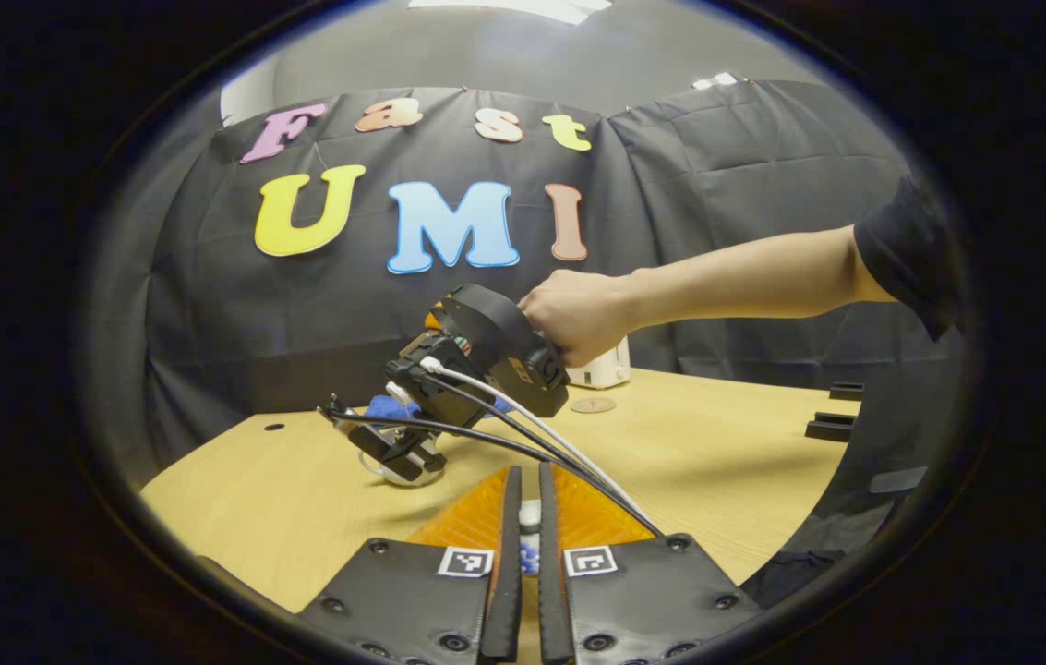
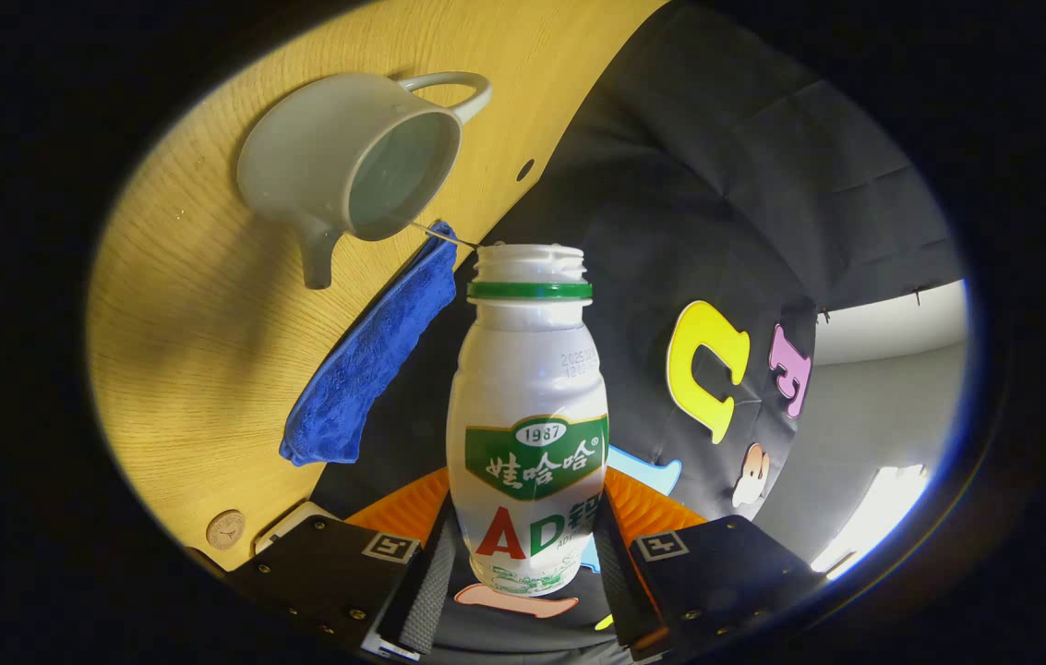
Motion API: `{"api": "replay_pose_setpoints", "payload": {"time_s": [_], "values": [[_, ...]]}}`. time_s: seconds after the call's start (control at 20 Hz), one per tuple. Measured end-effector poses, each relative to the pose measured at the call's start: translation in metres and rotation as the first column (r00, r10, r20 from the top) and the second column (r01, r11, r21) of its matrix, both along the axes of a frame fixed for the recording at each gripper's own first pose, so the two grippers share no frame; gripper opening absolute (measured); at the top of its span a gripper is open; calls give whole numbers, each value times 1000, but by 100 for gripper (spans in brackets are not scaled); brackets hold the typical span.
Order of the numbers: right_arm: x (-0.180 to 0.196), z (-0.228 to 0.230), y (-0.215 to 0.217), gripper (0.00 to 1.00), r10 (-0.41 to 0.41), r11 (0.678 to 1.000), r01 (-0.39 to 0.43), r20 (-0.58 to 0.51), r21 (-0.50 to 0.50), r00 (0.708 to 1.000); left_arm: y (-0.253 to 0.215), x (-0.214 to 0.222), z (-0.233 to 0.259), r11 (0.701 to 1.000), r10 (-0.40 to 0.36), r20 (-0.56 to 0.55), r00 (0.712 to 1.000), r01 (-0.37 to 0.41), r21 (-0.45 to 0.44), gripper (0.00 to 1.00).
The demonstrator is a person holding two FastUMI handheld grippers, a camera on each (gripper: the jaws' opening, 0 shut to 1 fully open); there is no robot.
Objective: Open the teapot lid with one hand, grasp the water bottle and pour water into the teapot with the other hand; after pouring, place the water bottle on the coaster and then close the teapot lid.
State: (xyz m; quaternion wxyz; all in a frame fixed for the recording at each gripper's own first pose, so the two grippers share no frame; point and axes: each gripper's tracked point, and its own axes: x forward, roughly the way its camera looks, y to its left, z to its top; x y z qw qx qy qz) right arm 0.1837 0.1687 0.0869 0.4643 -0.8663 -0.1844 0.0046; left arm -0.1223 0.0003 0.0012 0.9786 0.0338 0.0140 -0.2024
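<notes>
Task stage: pouring appears to be under way. The teapot [image 2: 352,166] stands open on the desk [image 2: 199,351] and the water bottle [image 2: 527,416] is tipped with its mouth toward the opening. A thin line runs between the bottle mouth and the pot rim; it may be a stream of water, but I cannot tell for certain.
Done: lid off the pot; bottle lifted.
Left: finish pouring, set the bottle on the coaster [image 2: 225,529], close the lid.
Right tongs [image 2: 523,563]: jaws part-open to the bottle's width, both fingers pressed on its lower body. In the left gripper view the same tool [image 1: 398,453] hangs over the desk, held by a hand [image 1: 578,314] on a bare forearm.
Left tongs [image 1: 528,545]: jaws almost closed, with a small pale object between them, probably the lid knob. It is largely hidden, so the hold is a judgement.
Teapot: pale glazed ceramic, round body, loop handle, short spout, smooth interior.
Water bottle: white plastic, waisted shape, threaded uncapped neck, green ring, printed label.
Coaster: small round disc, wood-toned, flat on the desk, well apart from the pot.
Cloth [image 2: 366,360]: blue, nubby terry texture, lying at the desk edge beside the pot.
Desk: light wood-grain top, smooth.
</notes>
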Motion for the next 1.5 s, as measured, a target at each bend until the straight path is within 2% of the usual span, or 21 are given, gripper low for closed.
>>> {"api": "replay_pose_setpoints", "payload": {"time_s": [0.2,0.25,0.35,0.4,0.6,0.75,0.8,0.95,1.15,1.2,1.25,1.35,1.4,1.5], "values": [[-5,-3,5,70,14,1000,-14,3,4,1000,1,0,0,1000,3,4,1000,-3,1,14],[-7,-7,6,70,14,1000,-14,-4,6,1000,1,0,-1,1000,3,2,1000,-3,4,18],[-6,-7,5,70,12,1000,-12,-17,-12,1000,-1,0,-2,1000,0,-2,1000,0,6,18],[-4,-5,5,70,11,1000,-12,-26,-22,1000,-1,1,-2,1000,-2,-3,1000,2,6,14],[-3,-10,5,70,14,1000,-14,-52,-8,999,0,3,-5,1000,1,-7,1000,-1,9,14],[0,-18,-2,70,14,996,-4,-116,88,993,4,4,-5,1000,13,-8,1000,-13,-1,14],[2,-22,-5,70,7,991,13,-152,131,988,6,5,-3,1000,14,-9,1000,-14,-5,18],[2,-29,-11,71,10,965,49,-220,259,976,4,8,-9,1000,10,-29,1000,-11,-22,18],[-1,-45,-21,71,52,893,102,-327,437,944,5,9,-11,998,9,-48,999,-11,-58,19],[-5,-47,-22,70,59,873,117,-340,474,938,9,10,-10,998,17,-49,999,-20,-64,14],[-10,-46,-26,71,79,845,124,-350,520,933,12,10,-10,997,25,-49,998,-28,-67,18],[-13,-46,-37,71,115,779,153,-378,609,919,22,10,-7,996,48,-45,998,-51,-76,14],[-15,-46,-43,71,135,738,170,-390,653,911,25,10,-9,995,55,-47,997,-58,-80,18],[-22,-47,-57,71,172,646,218,-418,732,892,23,11,-12,995,39,-51,998,-44,-91,14]]}}
